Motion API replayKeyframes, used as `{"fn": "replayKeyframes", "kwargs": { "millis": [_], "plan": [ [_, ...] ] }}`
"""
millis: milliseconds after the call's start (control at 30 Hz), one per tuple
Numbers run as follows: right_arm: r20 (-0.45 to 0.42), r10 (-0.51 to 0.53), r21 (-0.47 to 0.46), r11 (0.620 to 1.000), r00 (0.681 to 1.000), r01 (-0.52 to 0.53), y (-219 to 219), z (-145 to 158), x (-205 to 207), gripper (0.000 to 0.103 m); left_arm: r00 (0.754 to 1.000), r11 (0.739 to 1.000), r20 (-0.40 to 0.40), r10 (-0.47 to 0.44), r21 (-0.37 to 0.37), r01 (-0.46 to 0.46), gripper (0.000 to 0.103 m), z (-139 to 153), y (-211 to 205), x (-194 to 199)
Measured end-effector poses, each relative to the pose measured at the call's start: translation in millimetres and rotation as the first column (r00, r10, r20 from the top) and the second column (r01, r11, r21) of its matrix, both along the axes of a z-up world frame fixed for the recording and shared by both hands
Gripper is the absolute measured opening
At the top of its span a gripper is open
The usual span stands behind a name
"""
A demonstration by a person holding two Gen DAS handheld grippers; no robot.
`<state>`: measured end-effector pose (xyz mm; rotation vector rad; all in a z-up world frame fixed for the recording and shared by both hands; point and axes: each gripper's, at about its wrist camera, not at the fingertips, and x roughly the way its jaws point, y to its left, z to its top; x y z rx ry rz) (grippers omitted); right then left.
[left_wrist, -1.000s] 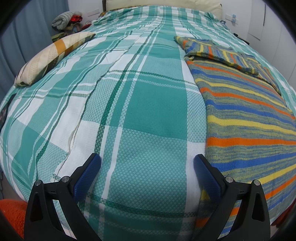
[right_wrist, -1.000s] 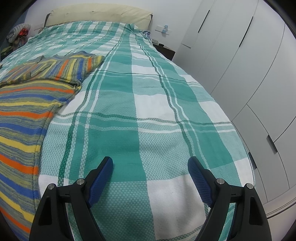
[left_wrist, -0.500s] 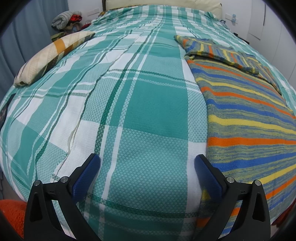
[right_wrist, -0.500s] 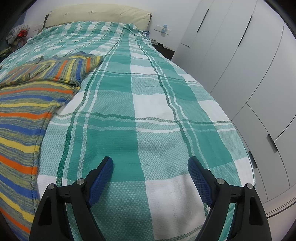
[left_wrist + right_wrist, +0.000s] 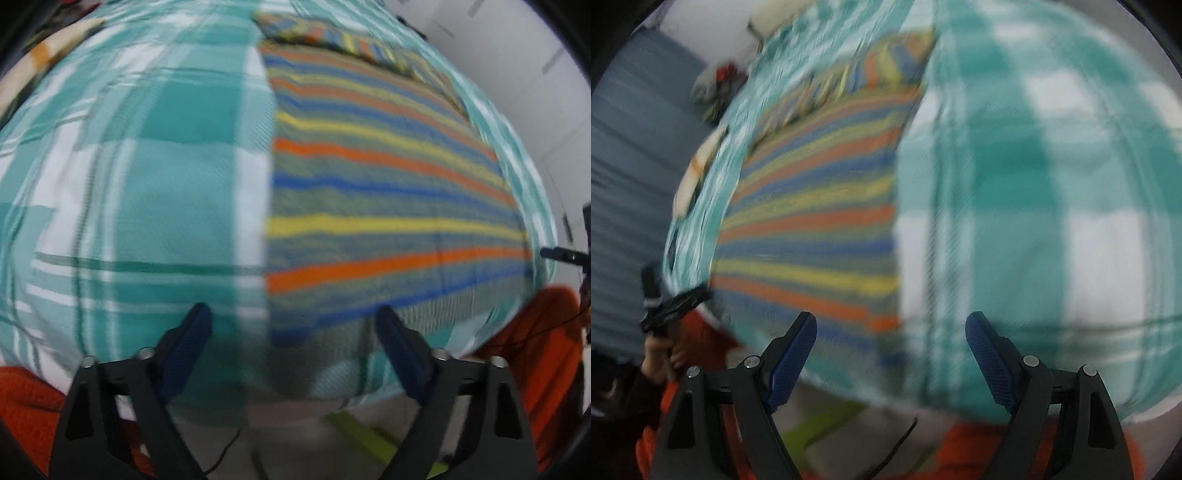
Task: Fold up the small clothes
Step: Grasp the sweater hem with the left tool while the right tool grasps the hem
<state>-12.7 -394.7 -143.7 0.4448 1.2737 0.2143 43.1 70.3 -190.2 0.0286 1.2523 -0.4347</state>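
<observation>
Both of my views are blurry right now.

In my left wrist view, the striped knit garment (image 5: 388, 192) lies flat on the bed cover (image 5: 147, 177), which has green and white checks. The garment has orange, yellow and blue stripes. It fills the right half of the view. Its left edge runs straight up the middle of the view. My left gripper (image 5: 291, 347) hangs over the near corner of the garment. Its jaws are open, and they have just been closing a little. The garment's near left corner shows in the gap between the blue pads (image 5: 188, 343). The left pad is over the bare cover and the right pad is over the garment's near edge. I cannot tell if either pad touches the cloth. At the far end of the garment, a part is folded over on top. Orange cloth (image 5: 535, 332) shows low on both sides.

In my right wrist view, the garment (image 5: 820, 206) lies on the left side and the bed cover (image 5: 1034, 184) is on the right. My right gripper (image 5: 892, 354) has its jaws wide open with nothing gripped. The garment's near right corner sits in the gap, close to the left pad. The right pad is over bare cover. At the far left, a hand (image 5: 659, 354) holds my other gripper.
</observation>
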Motion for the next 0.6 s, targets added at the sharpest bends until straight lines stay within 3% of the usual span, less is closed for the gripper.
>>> {"fn": "replayKeyframes", "kwargs": {
  "millis": [100,200,300,333,367,500,600],
  "plan": [
    [-0.065,0.087,-0.042,0.995,0.994,-0.090,28.7,-20.1,3.5,0.079,0.999,0.999,0.026,-0.030,0.044,0.029,0.079,-0.3,-11.4,-7.7],
    [-0.112,0.124,-0.075,0.988,0.986,-0.132,44.1,-36.6,2.7,0.072,1.000,0.999,0.003,-0.028,0.024,0.028,0.061,-0.3,-11.4,-14.3],
    [-0.137,0.146,-0.040,0.987,0.980,-0.153,52.3,-45.9,-2.5,0.047,0.999,0.999,-0.023,-0.036,0.015,0.037,0.022,-1.3,-13.8,-19.1],
    [-0.138,0.156,-0.031,0.986,0.978,-0.162,53.3,-46.6,-3.4,0.029,0.998,0.999,-0.049,-0.037,0.003,0.037,0.006,-3.0,-14.7,-21.0],
    [-0.142,0.161,-0.012,0.986,0.977,-0.164,53.1,-47.6,-4.1,0.007,0.998,1.000,-0.059,-0.031,-0.009,0.030,0.005,-3.2,-14.5,-21.7],
    [-0.115,0.141,0.060,0.989,0.983,-0.134,43.9,-38.0,-7.8,0.007,0.994,0.992,-0.107,0.011,-0.125,-0.025,0.004,11.8,-0.7,-9.2],
    [-0.042,0.064,0.208,0.977,0.997,-0.054,26.7,-21.4,-7.9,0.007,0.989,0.959,-0.136,0.060,-0.266,-0.095,0.004,28.7,13.2,1.8]
  ]
}}
